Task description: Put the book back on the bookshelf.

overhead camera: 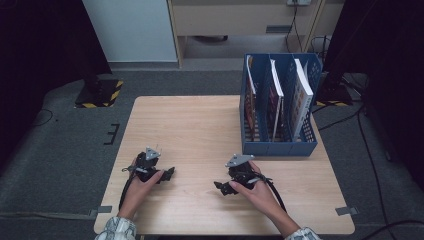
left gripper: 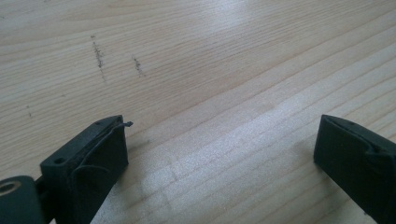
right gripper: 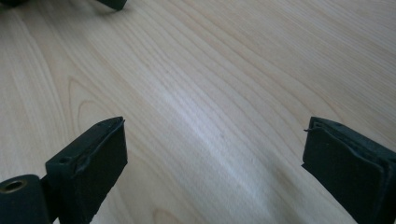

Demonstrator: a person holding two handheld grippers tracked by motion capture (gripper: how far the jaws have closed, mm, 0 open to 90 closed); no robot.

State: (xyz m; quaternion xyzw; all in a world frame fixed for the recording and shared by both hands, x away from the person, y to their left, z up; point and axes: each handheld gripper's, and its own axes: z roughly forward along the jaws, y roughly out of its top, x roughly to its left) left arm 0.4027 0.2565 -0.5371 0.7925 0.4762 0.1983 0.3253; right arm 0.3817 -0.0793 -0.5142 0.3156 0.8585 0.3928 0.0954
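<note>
A blue three-slot file rack (overhead camera: 280,148) stands at the back right of the light wooden table (overhead camera: 200,130), with a book or magazine upright in each slot (overhead camera: 302,95). A hand rests my left gripper (overhead camera: 169,174) on the table's near left, its jaws pointing right. My right gripper (overhead camera: 220,187) lies at the near middle, pointing left toward it. In the left gripper view the left gripper (left gripper: 219,135) is open over bare wood. The right gripper (right gripper: 215,135) in its own view is open too, with nothing between the jaws.
A dark tip of the other gripper (right gripper: 112,3) shows at the top left of the right gripper view. Grey carpet surrounds the table, with cables (overhead camera: 370,150) at the right and a black-and-yellow taped base (overhead camera: 100,93) at the back left.
</note>
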